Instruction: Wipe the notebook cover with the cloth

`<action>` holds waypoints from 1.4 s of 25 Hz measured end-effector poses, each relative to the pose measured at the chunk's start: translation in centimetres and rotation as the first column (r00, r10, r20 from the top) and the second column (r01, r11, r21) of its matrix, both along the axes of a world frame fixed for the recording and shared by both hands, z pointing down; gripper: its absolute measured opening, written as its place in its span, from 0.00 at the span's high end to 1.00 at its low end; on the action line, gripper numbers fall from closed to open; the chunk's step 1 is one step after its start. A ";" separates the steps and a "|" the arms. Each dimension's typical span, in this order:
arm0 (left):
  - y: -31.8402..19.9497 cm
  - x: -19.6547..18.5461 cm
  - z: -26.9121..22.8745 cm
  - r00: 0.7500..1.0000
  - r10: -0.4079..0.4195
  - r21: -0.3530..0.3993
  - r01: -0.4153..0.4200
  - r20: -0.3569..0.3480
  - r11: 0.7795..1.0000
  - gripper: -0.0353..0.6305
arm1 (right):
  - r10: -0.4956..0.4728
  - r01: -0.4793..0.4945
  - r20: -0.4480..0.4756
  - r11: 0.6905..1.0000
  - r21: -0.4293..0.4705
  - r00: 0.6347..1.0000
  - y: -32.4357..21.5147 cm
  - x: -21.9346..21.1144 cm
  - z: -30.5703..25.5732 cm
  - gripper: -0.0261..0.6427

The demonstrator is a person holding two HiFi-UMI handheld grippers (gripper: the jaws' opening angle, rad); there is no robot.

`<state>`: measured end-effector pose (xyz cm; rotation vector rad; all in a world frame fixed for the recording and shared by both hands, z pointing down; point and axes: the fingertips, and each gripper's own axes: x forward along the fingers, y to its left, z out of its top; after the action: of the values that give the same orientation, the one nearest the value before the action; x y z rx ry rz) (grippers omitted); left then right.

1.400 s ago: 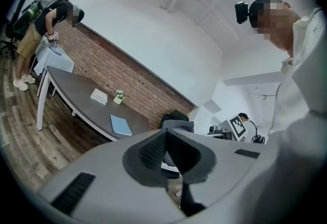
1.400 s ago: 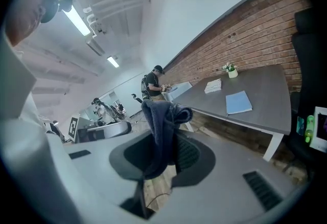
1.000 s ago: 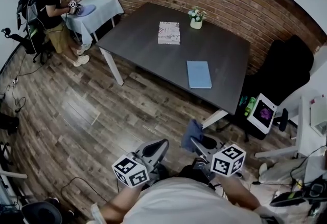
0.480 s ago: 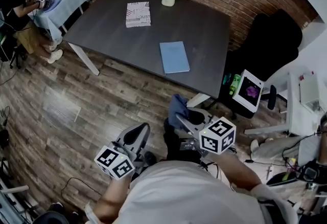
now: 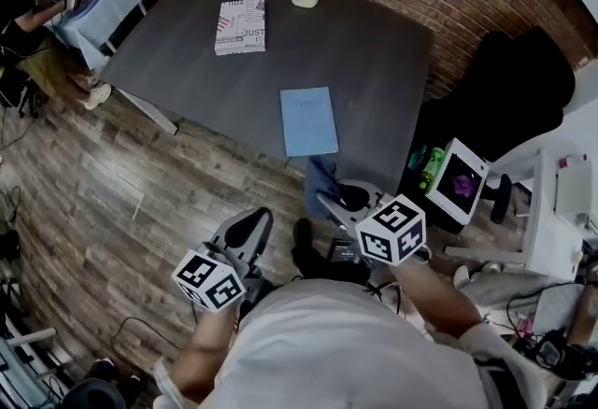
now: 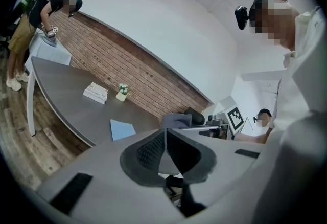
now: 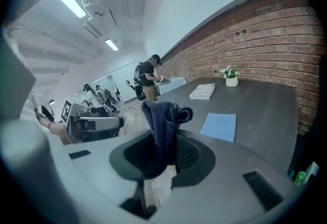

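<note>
nearest to the body, the left gripper (image 5: 245, 232) has its jaws pressed together with nothing between them, and the right gripper (image 5: 336, 199) is clamped on a dark blue crumpled cloth (image 5: 320, 176). further out, the thin light blue notebook (image 5: 308, 120) lies flat near the front edge of the dark grey table (image 5: 374, 62), and the cloth does not touch it. so i judge the cloth is in hand, but the wiping of the cover is not yet begun.
</note>
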<state>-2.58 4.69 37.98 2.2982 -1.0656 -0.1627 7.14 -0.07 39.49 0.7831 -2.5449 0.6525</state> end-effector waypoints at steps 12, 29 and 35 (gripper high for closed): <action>-5.9 2.9 4.6 0.998 -0.008 -0.107 0.015 0.065 0.994 0.93 | -0.051 0.049 -0.096 0.999 -0.021 0.994 -8.2 3.2 3.0 0.83; -9.9 2.4 11.2 0.990 0.105 -0.218 -0.081 0.097 0.972 0.86 | -0.140 0.177 -0.419 0.983 0.052 0.897 -12.7 1.8 7.5 0.83; -11.6 2.6 13.3 0.985 0.126 -0.240 -0.096 0.114 0.966 0.84 | -0.185 0.241 -0.526 0.970 0.040 0.830 -15.3 1.0 10.2 0.83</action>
<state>-0.01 -6.92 51.29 2.1688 -0.9594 0.1513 8.14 -15.41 49.68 0.5922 -2.1278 0.1928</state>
